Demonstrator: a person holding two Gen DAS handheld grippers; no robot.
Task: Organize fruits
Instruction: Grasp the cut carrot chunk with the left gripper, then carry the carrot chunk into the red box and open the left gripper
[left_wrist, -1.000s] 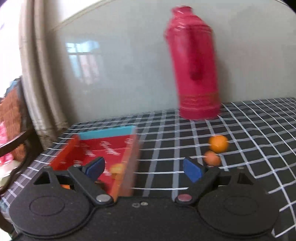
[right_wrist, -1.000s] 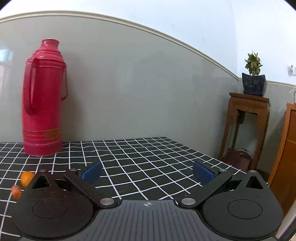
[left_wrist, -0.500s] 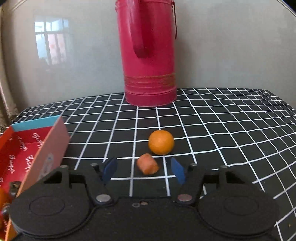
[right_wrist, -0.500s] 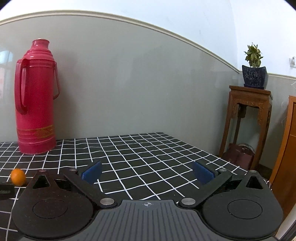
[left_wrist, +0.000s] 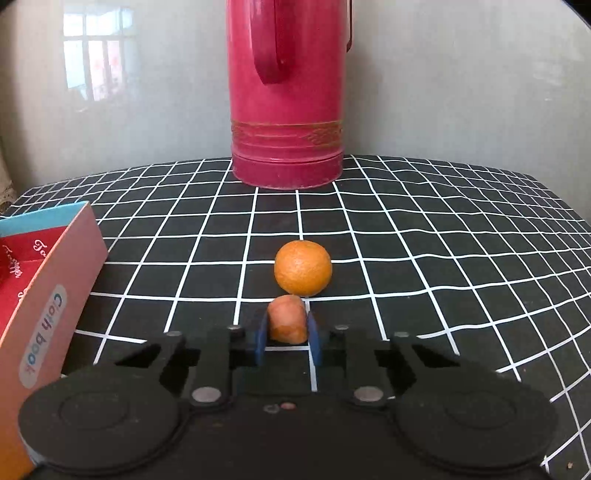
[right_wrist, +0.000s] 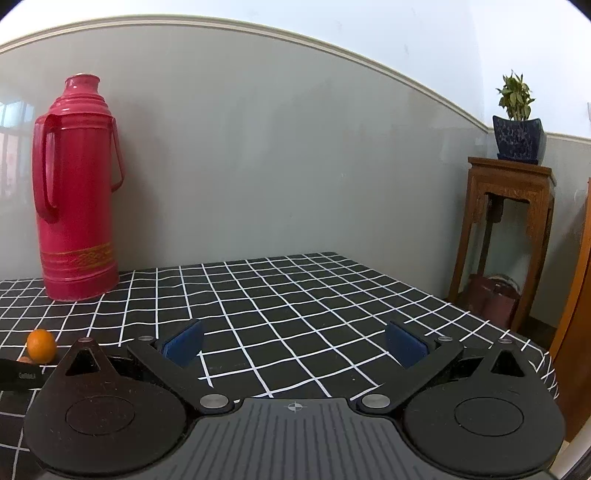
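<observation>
In the left wrist view my left gripper is shut on a small reddish-orange fruit that rests on the checked tablecloth. A round orange sits just beyond it, touching or nearly touching it. A red and blue cardboard box labelled "Cloth book" stands open at the left. In the right wrist view my right gripper is open and empty above the cloth. The orange shows at its far left, next to the left gripper's black edge.
A tall red thermos stands at the back of the table against the grey wall; it also shows in the right wrist view. A wooden stand with a potted plant is off the table's right edge.
My left gripper moved forward and closed its blue pads on the small reddish-orange fruit. The right gripper shifted slightly and stayed open.
</observation>
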